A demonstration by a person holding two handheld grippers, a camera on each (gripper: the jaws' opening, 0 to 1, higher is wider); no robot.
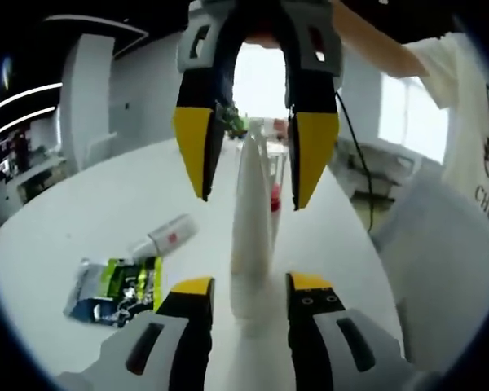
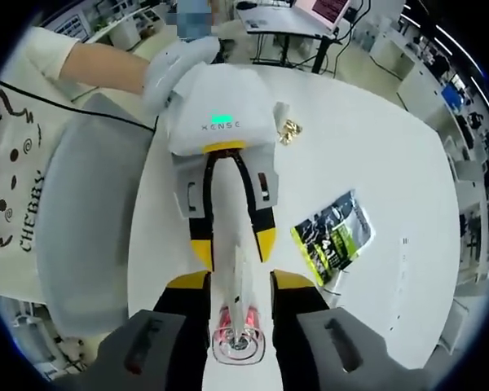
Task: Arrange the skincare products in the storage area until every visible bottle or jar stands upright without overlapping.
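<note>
White table (image 1: 81, 220), left to right in the left gripper view: green sachet (image 1: 118, 289) lying flat; small tube (image 1: 165, 238) lying beside it; white tube (image 1: 251, 212) at centre. Left gripper (image 1: 250, 295) clenches the white tube's base. Right gripper (image 1: 250, 175) straddles its tip; grip cannot be told.

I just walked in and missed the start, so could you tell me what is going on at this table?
A person is working with two hand-held grippers at a white table. Both grippers meet on one long white tube: the left gripper has its jaws on either side of one end, and the right gripper flanks the other end, near a clear, red-tinted part. A small white bottle lies on its side on the table, beside a green and black sachet. Nothing stands upright yet.
</note>
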